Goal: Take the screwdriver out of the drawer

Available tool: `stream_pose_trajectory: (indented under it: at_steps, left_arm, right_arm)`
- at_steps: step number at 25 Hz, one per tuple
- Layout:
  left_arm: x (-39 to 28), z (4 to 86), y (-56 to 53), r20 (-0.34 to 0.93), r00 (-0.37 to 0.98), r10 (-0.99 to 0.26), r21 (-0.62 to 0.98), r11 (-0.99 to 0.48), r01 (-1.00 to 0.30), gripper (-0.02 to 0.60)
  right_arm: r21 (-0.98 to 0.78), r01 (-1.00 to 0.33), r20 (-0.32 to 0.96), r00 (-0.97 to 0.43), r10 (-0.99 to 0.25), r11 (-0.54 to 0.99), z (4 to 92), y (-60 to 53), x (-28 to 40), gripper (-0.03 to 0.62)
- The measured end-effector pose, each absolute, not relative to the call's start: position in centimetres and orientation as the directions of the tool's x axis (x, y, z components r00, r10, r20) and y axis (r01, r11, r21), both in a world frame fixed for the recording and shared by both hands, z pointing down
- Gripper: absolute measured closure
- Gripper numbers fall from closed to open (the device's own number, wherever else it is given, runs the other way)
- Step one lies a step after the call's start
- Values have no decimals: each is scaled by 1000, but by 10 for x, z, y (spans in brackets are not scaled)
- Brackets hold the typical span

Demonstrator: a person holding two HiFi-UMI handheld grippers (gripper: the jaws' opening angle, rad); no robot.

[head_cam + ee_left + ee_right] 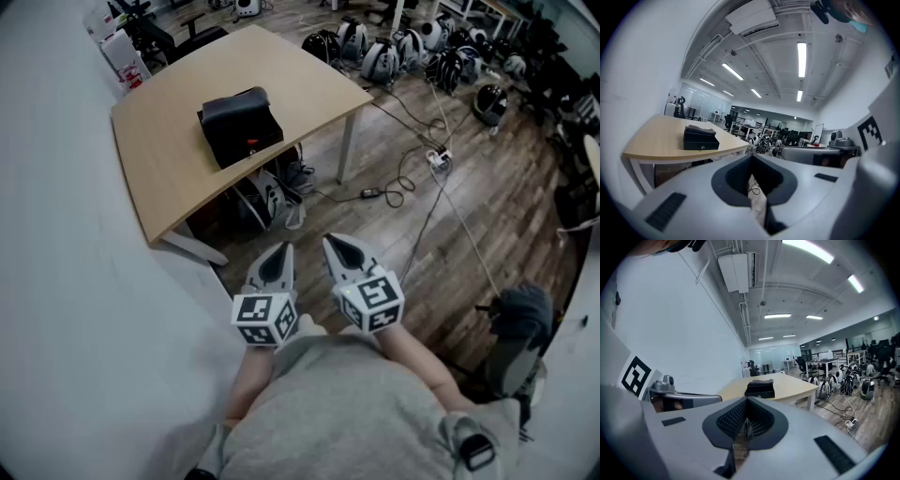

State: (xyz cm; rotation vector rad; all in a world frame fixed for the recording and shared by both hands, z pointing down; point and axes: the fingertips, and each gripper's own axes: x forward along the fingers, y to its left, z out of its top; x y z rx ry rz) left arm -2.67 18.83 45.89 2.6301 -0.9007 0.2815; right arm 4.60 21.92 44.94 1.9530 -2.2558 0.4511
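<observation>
both tongs were clenched on nothing, the left gripper (280,247) and the right gripper (331,240) held near the body, well apart from the table (159,187). no screwdriver showed; it was probably inside the shut drawer box (239,124) mid-table. it was likely light, stiff and smooth, best gripped by its handle. bare tabletop ran from the box to every edge.

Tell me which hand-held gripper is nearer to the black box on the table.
The left hand-held gripper, on the wall side; its tip is closer to the black box than the right hand-held gripper, which sits toward the open floor.
</observation>
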Motion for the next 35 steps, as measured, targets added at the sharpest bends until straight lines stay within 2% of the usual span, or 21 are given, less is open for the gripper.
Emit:
stream_pose_trajectory:
  at_steps: [12, 27, 35]
  left_arm:
    - [-33, 461, 171, 294, 781, -551, 270, -736, -621, 581]
    - [-92, 474, 94, 301, 738, -605, 287, -680, -674, 581]
    - [-105, 482, 63, 322, 713, -623, 306, -645, -701, 581]
  right_arm:
    - [-191, -973, 282, -181, -942, 130, 451, 199, 38, 595]
    - [-218, -953, 279, -267, -922, 210, 457, 119, -20, 595]
    - [-271, -932, 282, -314, -906, 239, 456, 86, -26, 595]
